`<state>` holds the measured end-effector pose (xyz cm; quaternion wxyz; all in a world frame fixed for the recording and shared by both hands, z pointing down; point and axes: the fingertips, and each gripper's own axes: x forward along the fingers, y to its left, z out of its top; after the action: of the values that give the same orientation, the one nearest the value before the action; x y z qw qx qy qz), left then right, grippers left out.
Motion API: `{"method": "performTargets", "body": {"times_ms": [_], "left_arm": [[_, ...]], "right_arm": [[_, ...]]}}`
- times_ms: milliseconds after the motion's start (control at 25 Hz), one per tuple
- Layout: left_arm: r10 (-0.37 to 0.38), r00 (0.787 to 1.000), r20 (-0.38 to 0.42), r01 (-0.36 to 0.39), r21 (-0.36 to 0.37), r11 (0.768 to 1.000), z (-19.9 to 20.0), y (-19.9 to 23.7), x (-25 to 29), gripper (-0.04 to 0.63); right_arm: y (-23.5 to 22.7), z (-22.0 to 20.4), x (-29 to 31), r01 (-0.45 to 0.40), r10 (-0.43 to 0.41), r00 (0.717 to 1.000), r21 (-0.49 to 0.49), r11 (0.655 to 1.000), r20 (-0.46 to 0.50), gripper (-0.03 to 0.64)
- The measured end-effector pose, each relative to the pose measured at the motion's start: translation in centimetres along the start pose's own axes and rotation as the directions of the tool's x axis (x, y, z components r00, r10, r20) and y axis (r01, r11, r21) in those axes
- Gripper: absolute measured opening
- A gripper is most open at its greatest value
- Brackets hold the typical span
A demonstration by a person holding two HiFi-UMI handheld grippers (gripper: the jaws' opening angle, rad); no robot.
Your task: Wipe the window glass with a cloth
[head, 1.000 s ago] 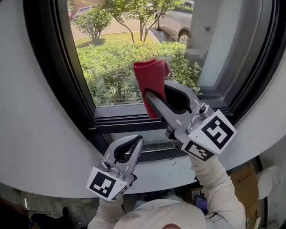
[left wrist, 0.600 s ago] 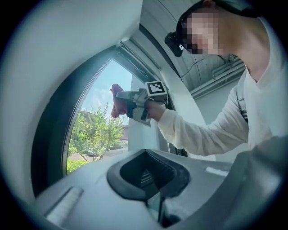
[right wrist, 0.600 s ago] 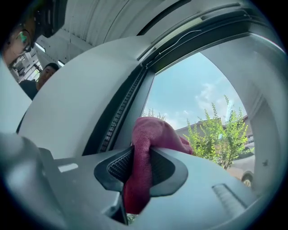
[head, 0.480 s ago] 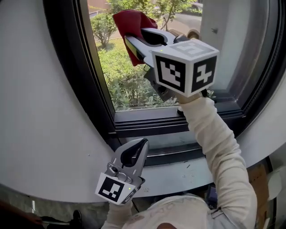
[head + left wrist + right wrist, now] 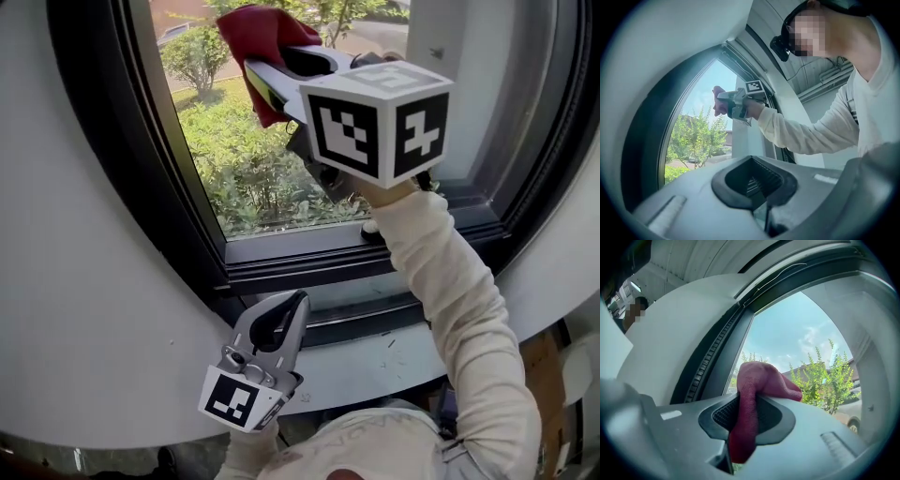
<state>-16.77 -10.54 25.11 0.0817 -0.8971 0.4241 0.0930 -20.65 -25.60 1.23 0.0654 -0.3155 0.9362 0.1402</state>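
Observation:
A red cloth (image 5: 258, 36) is pinched in my right gripper (image 5: 267, 70), which is shut on it and raised high against the upper left of the window glass (image 5: 272, 169). In the right gripper view the cloth (image 5: 757, 385) bunches over the jaws, close to the glass (image 5: 797, 348) beside the dark frame. My left gripper (image 5: 298, 302) hangs low by the sill, shut with nothing in it. From the left gripper view, the right gripper (image 5: 723, 104) and the cloth (image 5: 716, 99) show far up at the pane.
A black window frame (image 5: 164, 187) runs down the left and along the bottom (image 5: 309, 258). White wall (image 5: 84, 281) curves round it. Below lies a white sill (image 5: 375, 356). Bushes and a car are outside.
My right gripper has gone up and left with the cloth, from the lower pane to its upper part. The left gripper has stayed low by the sill.

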Motion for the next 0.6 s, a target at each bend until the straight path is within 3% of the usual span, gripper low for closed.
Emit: {"method": "performTargets", "body": {"times_ms": [600], "left_arm": [[-0.099, 0.995, 0.025, 0.099, -0.004, 0.995, 0.2, -6.5, 11.0, 0.0]], "right_arm": [[-13.6, 0.0, -12.6, 0.085, -0.084, 0.996, -0.023, 0.996, 0.034, 0.094]]}}
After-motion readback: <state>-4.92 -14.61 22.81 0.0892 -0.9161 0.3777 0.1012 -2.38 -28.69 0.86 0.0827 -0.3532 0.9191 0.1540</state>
